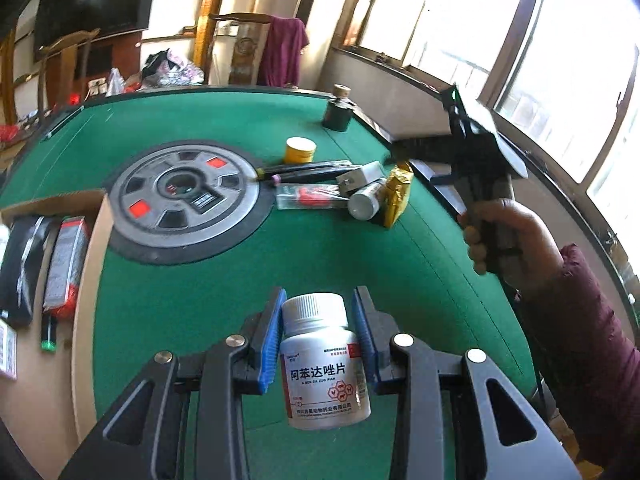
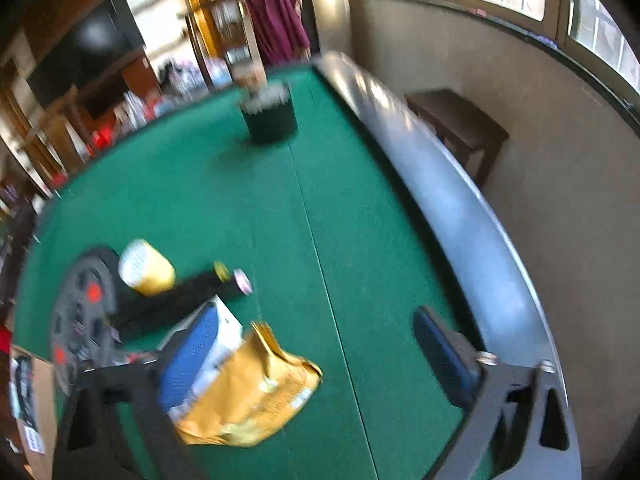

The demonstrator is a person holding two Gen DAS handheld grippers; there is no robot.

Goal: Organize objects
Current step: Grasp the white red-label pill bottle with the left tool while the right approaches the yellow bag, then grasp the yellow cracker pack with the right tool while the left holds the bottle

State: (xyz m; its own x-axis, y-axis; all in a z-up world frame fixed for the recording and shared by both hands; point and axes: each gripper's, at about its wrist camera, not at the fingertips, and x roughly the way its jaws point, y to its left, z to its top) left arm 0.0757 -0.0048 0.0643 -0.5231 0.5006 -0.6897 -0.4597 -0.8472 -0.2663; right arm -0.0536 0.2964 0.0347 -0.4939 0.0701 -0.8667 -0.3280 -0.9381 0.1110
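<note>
My left gripper (image 1: 318,338) is shut on a white pill bottle (image 1: 322,360) with a white cap, held above the green table (image 1: 248,280). A cluster of loose items lies mid-table: a yellow-lidded jar (image 1: 300,150), black pens (image 1: 304,172), a clear packet with red (image 1: 308,197), a small white box (image 1: 360,176), a grey-capped bottle (image 1: 365,202) and a gold foil pouch (image 1: 398,192). My right gripper (image 2: 320,356) is open, its blue pads wide apart above the gold pouch (image 2: 256,396) and white box (image 2: 228,328). That view is blurred.
A cardboard box (image 1: 86,280) at the left holds black and red packets (image 1: 64,264). A round grey hub (image 1: 182,196) sits in the table's middle. A dark jar with a cork (image 1: 338,110) stands at the far edge. A dark stool (image 2: 456,128) stands beyond the table's grey rim (image 2: 452,200).
</note>
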